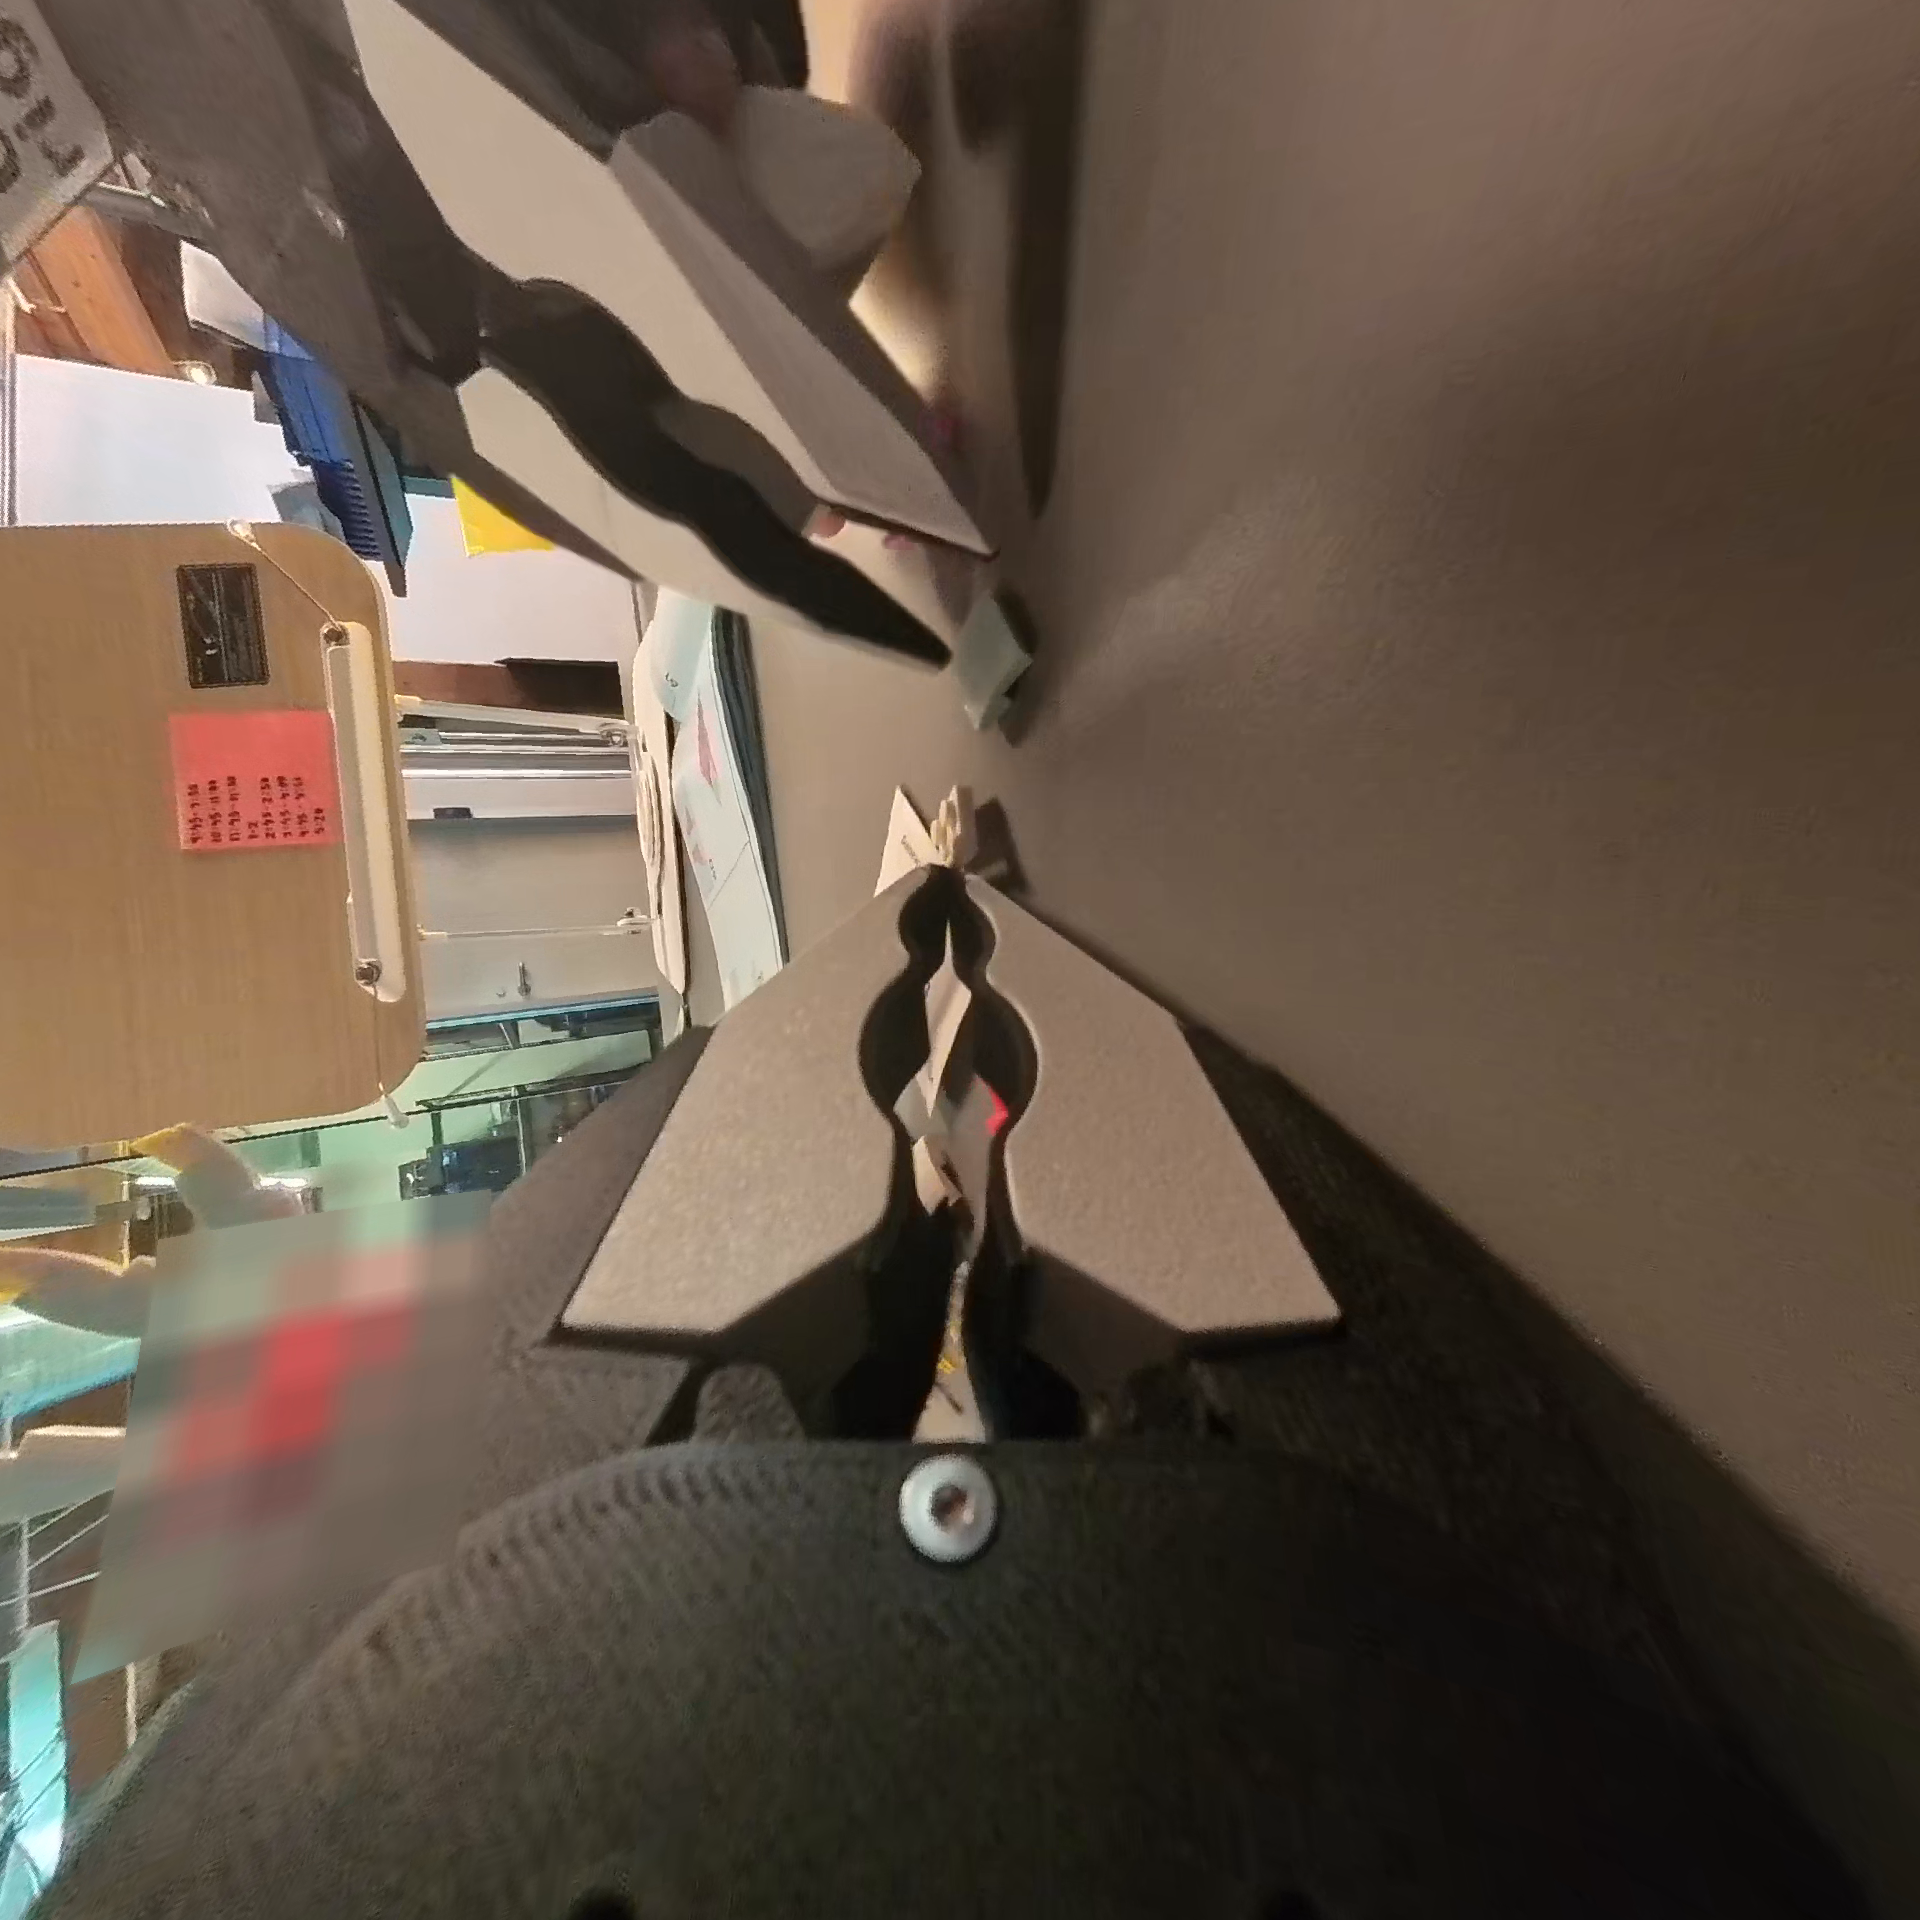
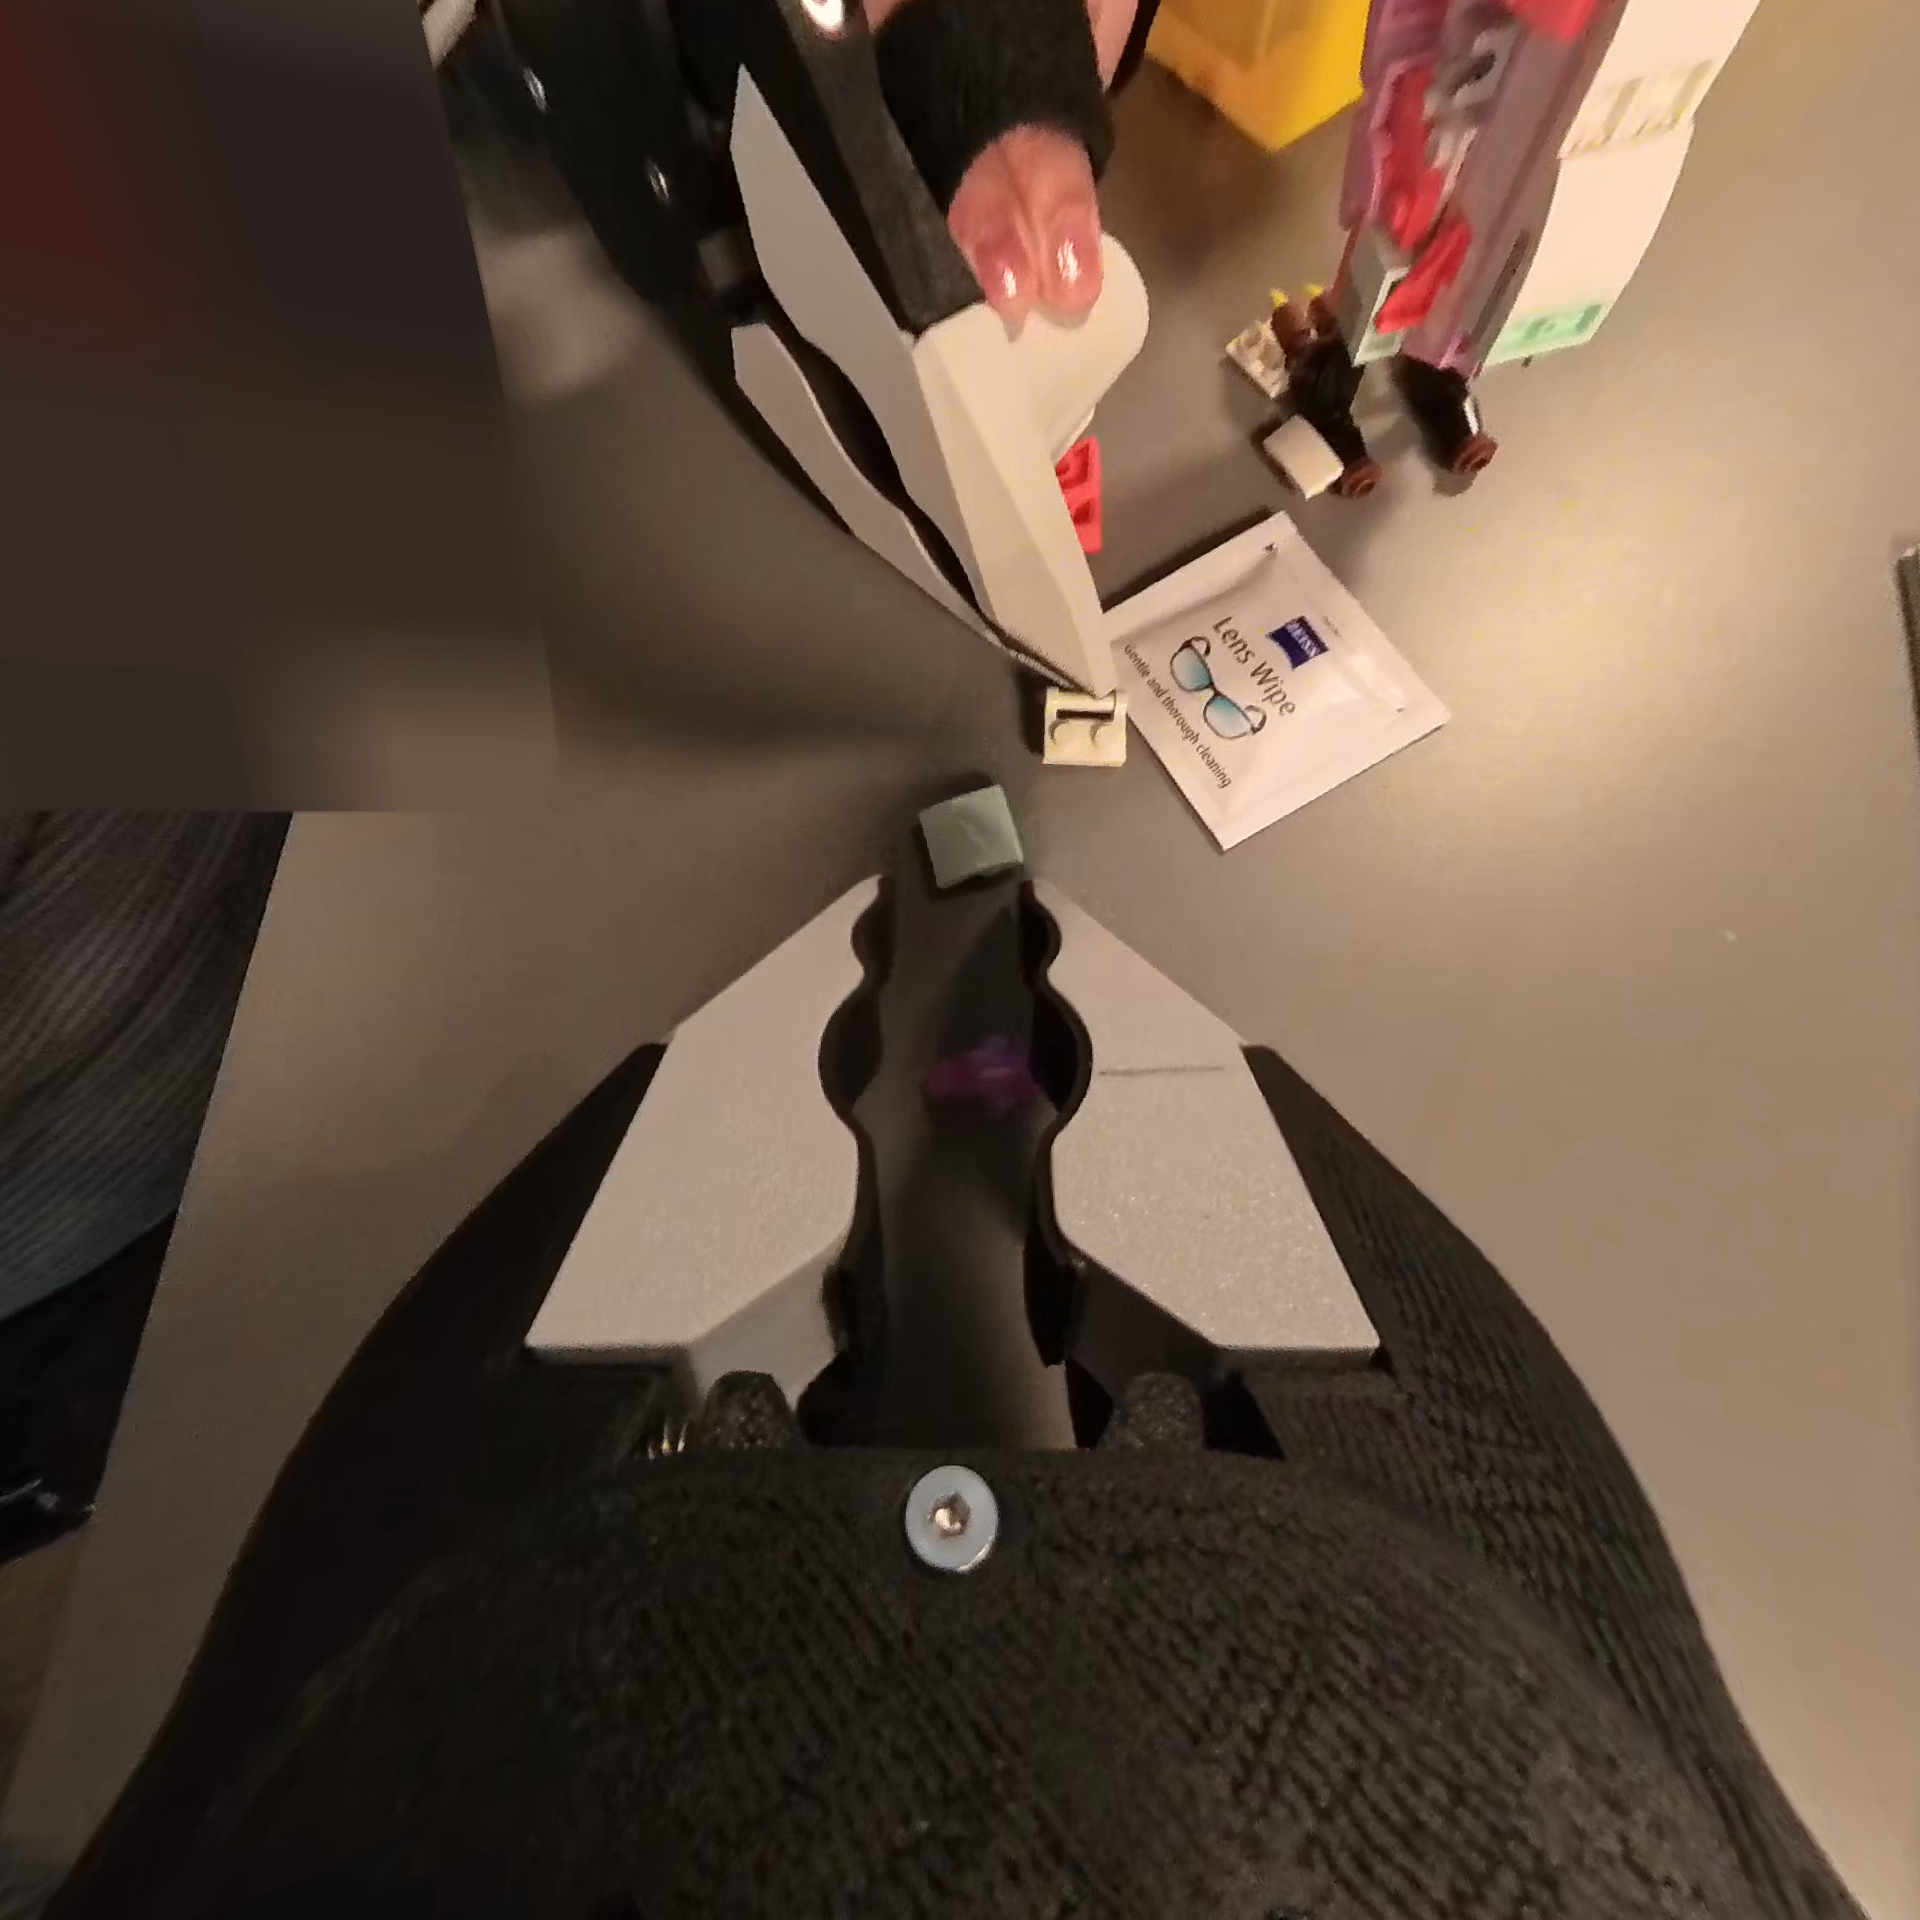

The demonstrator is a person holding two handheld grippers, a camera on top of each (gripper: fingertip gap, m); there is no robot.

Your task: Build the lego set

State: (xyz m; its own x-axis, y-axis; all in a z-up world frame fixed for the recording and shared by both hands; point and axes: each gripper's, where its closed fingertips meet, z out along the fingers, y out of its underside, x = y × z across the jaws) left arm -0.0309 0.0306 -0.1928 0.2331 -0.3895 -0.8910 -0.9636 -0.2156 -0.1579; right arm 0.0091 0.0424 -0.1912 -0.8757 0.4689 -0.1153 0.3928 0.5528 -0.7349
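My left gripper (image 1: pixel 949 883) is shut, its tips pinching the edge of a small cream brick piece (image 1: pixel 951 826). In the right wrist view the left gripper (image 2: pixel 1075 691) comes down from above onto that cream piece (image 2: pixel 1086 738), low over the grey table (image 2: pixel 623 935). My right gripper (image 2: pixel 956 894) is open, just short of a pale green block (image 2: pixel 971 836) on the table, and its pads do not touch it. A blurred purple bit (image 2: pixel 982 1081) shows deeper between its fingers. In the left wrist view the right gripper (image 1: pixel 925 634) sits beside the green block (image 1: pixel 992 665).
A white wipe sachet (image 2: pixel 1278 675) lies right of the cream piece. A red brick (image 2: pixel 1081 488), a red and purple brick model on wheels (image 2: pixel 1423 260), a yellow container (image 2: pixel 1257 62) and a white box (image 2: pixel 1621 187) stand beyond. A hand (image 2: pixel 1029 249) holds the left gripper. My right fingertips sit around 5 cm from my left ones.
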